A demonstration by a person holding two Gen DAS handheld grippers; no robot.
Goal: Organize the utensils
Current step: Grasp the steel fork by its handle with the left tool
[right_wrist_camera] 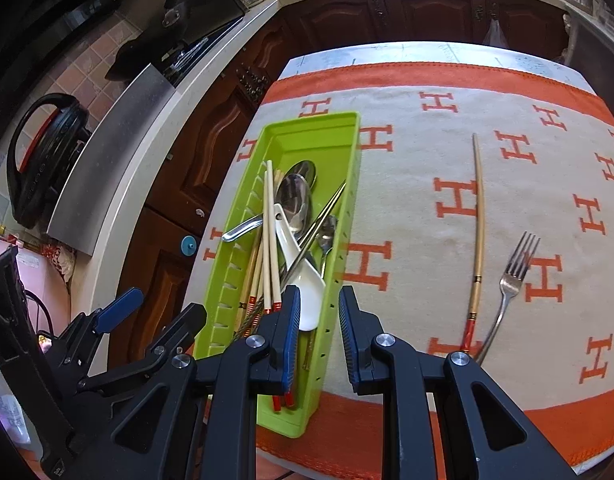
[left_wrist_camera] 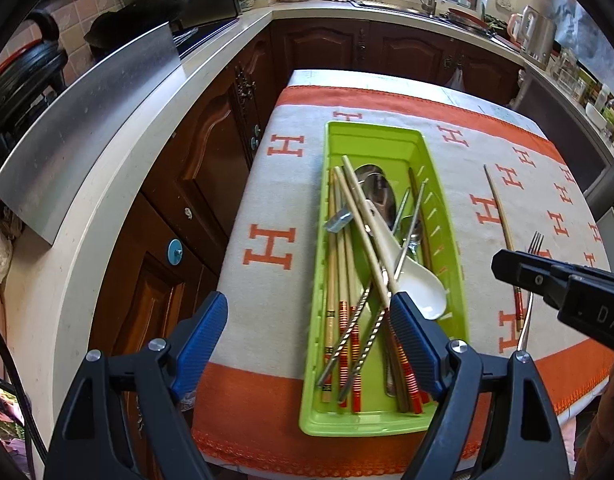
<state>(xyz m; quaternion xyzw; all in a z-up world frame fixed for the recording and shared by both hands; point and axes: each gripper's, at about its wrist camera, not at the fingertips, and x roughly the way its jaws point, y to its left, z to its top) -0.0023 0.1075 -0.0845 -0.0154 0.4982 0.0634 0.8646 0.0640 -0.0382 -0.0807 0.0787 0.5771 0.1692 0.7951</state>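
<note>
Overhead, both grippers, left gripper (left_wrist_camera: 307, 320) and right gripper (right_wrist_camera: 319, 320), tilt steeply toward the tray (right_wrist_camera: 347, 216).

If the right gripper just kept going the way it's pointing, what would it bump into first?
Probably the green tray. The right gripper points down at the tray's right wall, with the white spoon just left of that line. Its pads hold nothing. Depth is hard to judge here, so it might touch the spoon first.

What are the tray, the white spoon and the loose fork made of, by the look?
Green tray: probably moulded plastic, uniform lime colour, slotted walls, slight sheen.
White spoon: likely ceramic or melamine, glossy, thick, opaque white; cannot tell which.
Fork: metal, probably stainless steel, silvery and reflective.
</note>
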